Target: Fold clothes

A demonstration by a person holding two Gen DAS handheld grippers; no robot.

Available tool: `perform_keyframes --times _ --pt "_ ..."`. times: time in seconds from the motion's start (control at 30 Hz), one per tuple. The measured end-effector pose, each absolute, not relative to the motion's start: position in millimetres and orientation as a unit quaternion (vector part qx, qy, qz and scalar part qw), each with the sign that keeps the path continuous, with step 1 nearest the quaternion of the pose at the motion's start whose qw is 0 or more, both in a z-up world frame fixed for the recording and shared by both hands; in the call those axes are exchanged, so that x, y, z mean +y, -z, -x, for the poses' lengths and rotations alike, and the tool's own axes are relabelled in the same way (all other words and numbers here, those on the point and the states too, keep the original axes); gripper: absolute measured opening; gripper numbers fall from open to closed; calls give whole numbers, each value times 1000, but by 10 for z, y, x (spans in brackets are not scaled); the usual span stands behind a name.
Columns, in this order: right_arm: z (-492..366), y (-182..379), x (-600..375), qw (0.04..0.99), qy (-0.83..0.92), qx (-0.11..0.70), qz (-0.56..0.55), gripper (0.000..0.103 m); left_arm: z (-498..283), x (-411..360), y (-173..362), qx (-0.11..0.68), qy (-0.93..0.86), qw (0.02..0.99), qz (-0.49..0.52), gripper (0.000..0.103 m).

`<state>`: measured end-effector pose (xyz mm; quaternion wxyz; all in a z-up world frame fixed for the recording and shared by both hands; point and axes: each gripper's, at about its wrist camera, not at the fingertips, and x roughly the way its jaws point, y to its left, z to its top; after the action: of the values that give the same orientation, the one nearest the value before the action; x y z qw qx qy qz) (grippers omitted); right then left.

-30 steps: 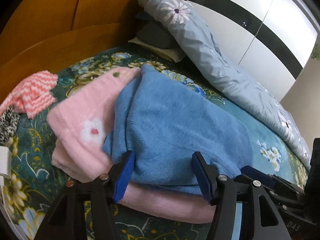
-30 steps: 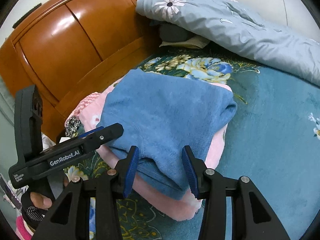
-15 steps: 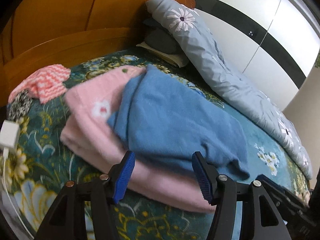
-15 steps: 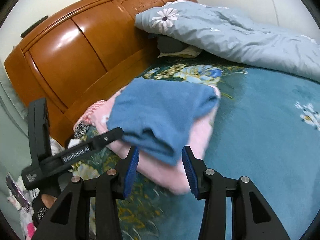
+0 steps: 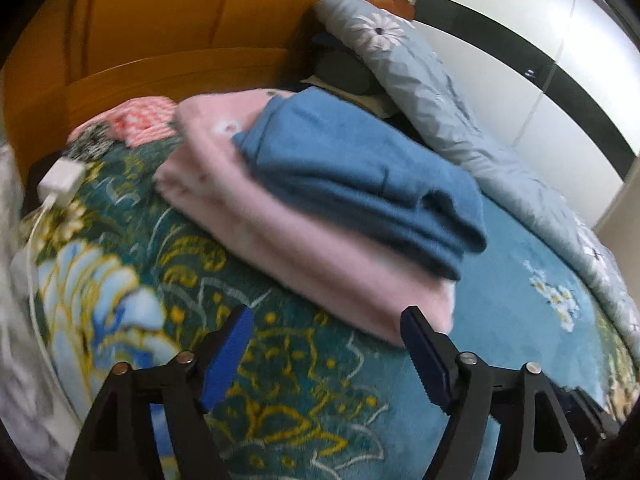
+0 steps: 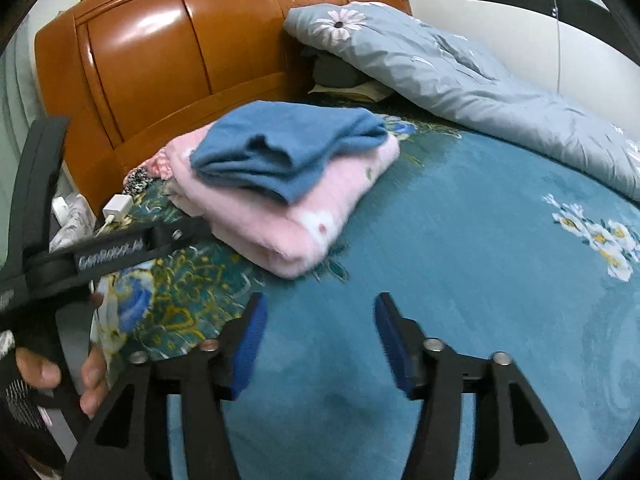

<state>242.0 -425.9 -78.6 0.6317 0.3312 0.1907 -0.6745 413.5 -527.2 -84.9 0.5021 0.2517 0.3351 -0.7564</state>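
Note:
A folded blue garment (image 5: 360,176) (image 6: 292,152) lies on top of a folded pink garment (image 5: 280,232) (image 6: 304,216) on the bed. My left gripper (image 5: 328,340) hovers just short of the pile's near edge, its jaws opening with nothing between them. My right gripper (image 6: 318,332) is over bare teal bedspread in front of the pile, jaws also opening and empty. The left gripper's body and the hand holding it (image 6: 92,376) show at the left of the right wrist view.
A teal floral bedspread (image 6: 480,280) covers the bed. A grey flowered quilt (image 6: 460,80) lies along the far side, against the wooden headboard (image 6: 160,48). A pink-and-white zigzag garment (image 5: 140,124) and a white charger (image 5: 62,178) sit left of the pile.
Both grippers have let go of the blue garment and pulled back from the pile. Their jaws stand wider than before. The pile now sits farther away in both views.

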Motion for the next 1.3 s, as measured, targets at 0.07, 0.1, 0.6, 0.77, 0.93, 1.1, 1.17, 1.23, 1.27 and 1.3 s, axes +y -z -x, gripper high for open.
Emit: perform_keyframes --times 0.07,0.1,0.6,0.77,0.93,1.1,1.17,1.23,1.27,1.3 --pt "-2349 816 -4224 623 681 184 -337 65 -4141 -5187 934 331 745 520 -254 85" --pt "-2315 835 -4206 618 684 182 -341 72 -4144 -5145 977 329 739 529 -256 85" --pt "-2276 1215 -4097 586 690 207 -372 84 -4012 -4792 1285 291 709 575 -287 103" --pt "-2339 1228 -4106 587 689 224 -361 85 -3952 -4732 1328 277 705 581 -299 103" --pt "-2329 1286 -4125 581 689 233 -365 85 -3936 -4723 1353 274 701 583 -305 103" --pt "-2348 1300 -4119 580 689 239 -363 85 -3958 -4738 1354 283 703 580 -300 103" --pt "-2358 1304 -4115 580 689 242 -362 85 -3965 -4749 1357 283 704 579 -299 103" --pt "-2365 1313 -4118 579 689 246 -361 85 -3961 -4753 1359 280 704 579 -299 103" --pt "-2365 1316 -4120 579 689 247 -360 86 -3958 -4754 1361 279 704 580 -300 103" --pt "-2368 1318 -4120 579 688 248 -360 86 -3956 -4754 1361 278 704 580 -300 103"
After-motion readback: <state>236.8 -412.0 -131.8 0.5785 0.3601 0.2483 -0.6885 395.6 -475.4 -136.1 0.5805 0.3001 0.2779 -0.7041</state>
